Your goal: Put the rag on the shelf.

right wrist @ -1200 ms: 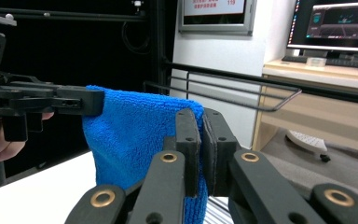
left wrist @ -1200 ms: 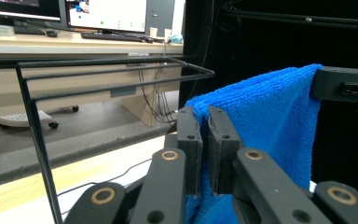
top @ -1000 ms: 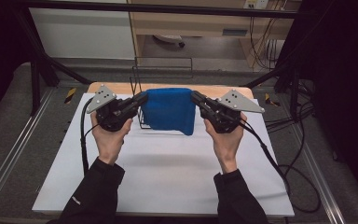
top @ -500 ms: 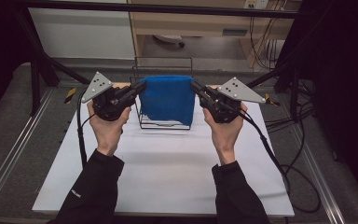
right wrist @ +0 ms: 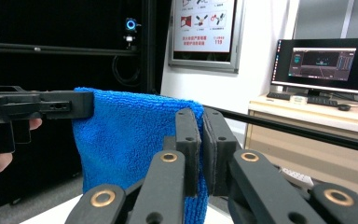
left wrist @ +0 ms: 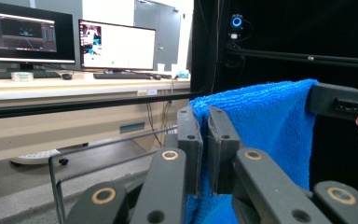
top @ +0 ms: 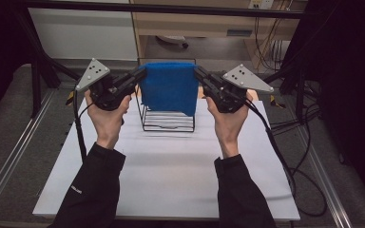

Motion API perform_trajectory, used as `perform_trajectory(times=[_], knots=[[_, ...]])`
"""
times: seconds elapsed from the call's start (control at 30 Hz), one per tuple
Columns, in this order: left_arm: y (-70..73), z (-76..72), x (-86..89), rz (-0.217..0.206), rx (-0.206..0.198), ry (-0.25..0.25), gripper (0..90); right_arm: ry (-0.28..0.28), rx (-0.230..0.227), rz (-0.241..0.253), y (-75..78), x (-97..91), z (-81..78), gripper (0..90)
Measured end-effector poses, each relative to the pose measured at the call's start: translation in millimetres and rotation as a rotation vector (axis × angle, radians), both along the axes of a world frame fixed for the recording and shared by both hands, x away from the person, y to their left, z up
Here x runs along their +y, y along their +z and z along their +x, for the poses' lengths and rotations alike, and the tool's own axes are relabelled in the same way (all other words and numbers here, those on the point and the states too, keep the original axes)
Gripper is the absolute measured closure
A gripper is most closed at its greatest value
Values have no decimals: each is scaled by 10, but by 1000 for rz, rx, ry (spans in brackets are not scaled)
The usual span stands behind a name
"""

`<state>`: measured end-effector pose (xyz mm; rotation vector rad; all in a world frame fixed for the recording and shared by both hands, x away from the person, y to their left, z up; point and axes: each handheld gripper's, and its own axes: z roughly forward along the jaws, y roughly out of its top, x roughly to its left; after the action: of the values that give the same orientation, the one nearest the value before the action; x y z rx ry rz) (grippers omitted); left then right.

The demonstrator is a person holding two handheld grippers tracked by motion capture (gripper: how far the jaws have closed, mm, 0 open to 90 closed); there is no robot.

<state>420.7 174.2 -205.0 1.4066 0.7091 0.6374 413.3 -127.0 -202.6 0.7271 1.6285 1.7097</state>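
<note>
A blue towel [top: 168, 88] hangs folded in the air between both grippers, above a black wire rack [top: 166, 121] on the white table. My left gripper [top: 140, 76] is shut on the towel's upper left corner. My right gripper [top: 198, 75] is shut on its upper right corner. In the left gripper view the jaws [left wrist: 204, 140] pinch the blue towel [left wrist: 270, 126], with the other gripper [left wrist: 342, 100] holding the far corner. In the right gripper view the jaws [right wrist: 201, 140] clamp the towel [right wrist: 130, 135], and the other gripper [right wrist: 37, 107] holds the opposite corner.
The white table top [top: 166, 175] spreads in front of the rack. Metal rails [top: 9, 156] run along both sides. Cables [top: 285, 156] trail off the right edge. A desk with monitors [left wrist: 74, 42] stands beyond the table.
Both grippers have risen together with the towel stretched between them. The towel has come up off the wire rack and now hangs higher, leaving the rack's lower part uncovered.
</note>
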Motion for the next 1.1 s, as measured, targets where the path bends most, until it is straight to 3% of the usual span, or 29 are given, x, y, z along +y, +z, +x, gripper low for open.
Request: perform_trajectory(times=[0.67,1.1], knots=[[354,184,27,-14,-47,35,852,-20,-37,7,333,89,229,867],[474,381,35,-40,-46,49,852,-31,-42,5,519,128,439,866]])
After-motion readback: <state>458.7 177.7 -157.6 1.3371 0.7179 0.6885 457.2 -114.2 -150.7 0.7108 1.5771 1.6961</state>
